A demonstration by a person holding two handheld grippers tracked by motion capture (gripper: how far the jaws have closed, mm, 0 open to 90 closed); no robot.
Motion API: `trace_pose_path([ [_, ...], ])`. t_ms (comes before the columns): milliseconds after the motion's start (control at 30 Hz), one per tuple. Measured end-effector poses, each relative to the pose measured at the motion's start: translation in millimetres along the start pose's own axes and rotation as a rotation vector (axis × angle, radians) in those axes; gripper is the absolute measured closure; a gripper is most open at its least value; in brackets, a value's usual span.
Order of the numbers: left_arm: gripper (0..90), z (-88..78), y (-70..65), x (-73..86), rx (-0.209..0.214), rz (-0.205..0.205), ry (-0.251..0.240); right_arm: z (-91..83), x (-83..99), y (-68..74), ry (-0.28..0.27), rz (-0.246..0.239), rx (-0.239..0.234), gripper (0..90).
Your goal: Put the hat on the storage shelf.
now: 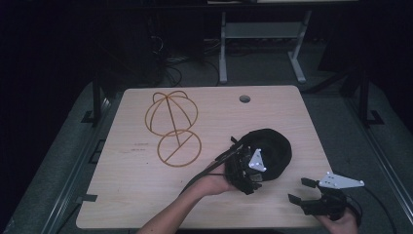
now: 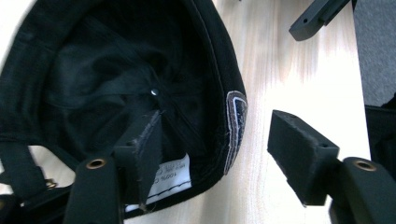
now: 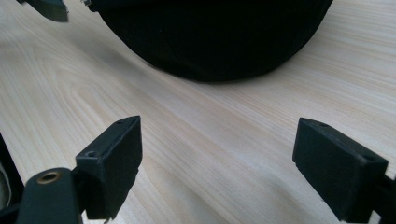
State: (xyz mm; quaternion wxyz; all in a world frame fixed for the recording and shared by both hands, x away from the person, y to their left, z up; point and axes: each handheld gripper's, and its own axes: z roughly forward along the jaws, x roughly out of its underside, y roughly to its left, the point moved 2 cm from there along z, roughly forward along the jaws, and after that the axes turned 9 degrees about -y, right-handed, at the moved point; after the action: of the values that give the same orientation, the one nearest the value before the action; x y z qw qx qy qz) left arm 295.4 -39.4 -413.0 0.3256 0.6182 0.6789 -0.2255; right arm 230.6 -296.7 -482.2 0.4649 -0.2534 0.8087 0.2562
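Observation:
A black cap (image 1: 272, 148) lies on the wooden table (image 1: 146, 195), right of centre, its hollow inside turned up. My left gripper (image 1: 248, 163) is open at the cap's near rim. In the left gripper view the jaws straddle that rim (image 2: 217, 128): one jaw is inside the cap beside a white label (image 2: 175, 179), the other is outside over bare wood. My right gripper (image 1: 300, 190) is open near the table's front right corner. In the right gripper view its gap (image 3: 219, 133) holds nothing, and the cap (image 3: 215, 37) lies a short way ahead.
A gold wire hat stand (image 1: 173, 127), a dome on a round base, lies on the table's left half. A cable hole (image 1: 244, 99) sits near the far edge. Desk legs and cables stand on the dark floor beyond.

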Motion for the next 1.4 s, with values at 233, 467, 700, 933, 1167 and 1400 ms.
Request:
trace_pose_path([
  [233, 47.9, 6.2, -0.1, -0.1, 0.026, -0.012, 0.015, 0.8, 0.3, 1.0, 0.004, -0.003, -0.003, 15.3],
  [467, 67.4, 3.5, 0.1, -0.8, 0.064, -0.018, 0.023, 1.5, 0.8, 0.8, 0.012, -0.006, 0.006, 15.3],
  [700, 79.2, 3.4, -0.2, -1.5, 0.084, -0.025, 0.018, 2.1, 1.5, -2.0, 0.031, 0.023, 0.01, 15.3],
  [933, 80.5, 0.5, -0.8, -6.5, 0.11, -0.025, -0.004, 1.2, -0.1, 0.0, -0.003, 0.021, 0.012, 14.9],
  [1167, 80.7, -13.9, 6.4, -17.8, 0.135, -0.051, -0.073, 1.2, -3.8, 4.5, -0.026, 0.025, -0.008, 15.0],
  [1400, 80.8, -33.9, 19.1, -26.8, 0.157, -0.11, -0.161, 1.4, -11.4, 10.9, -0.049, 0.002, -0.009, 15.4],
])
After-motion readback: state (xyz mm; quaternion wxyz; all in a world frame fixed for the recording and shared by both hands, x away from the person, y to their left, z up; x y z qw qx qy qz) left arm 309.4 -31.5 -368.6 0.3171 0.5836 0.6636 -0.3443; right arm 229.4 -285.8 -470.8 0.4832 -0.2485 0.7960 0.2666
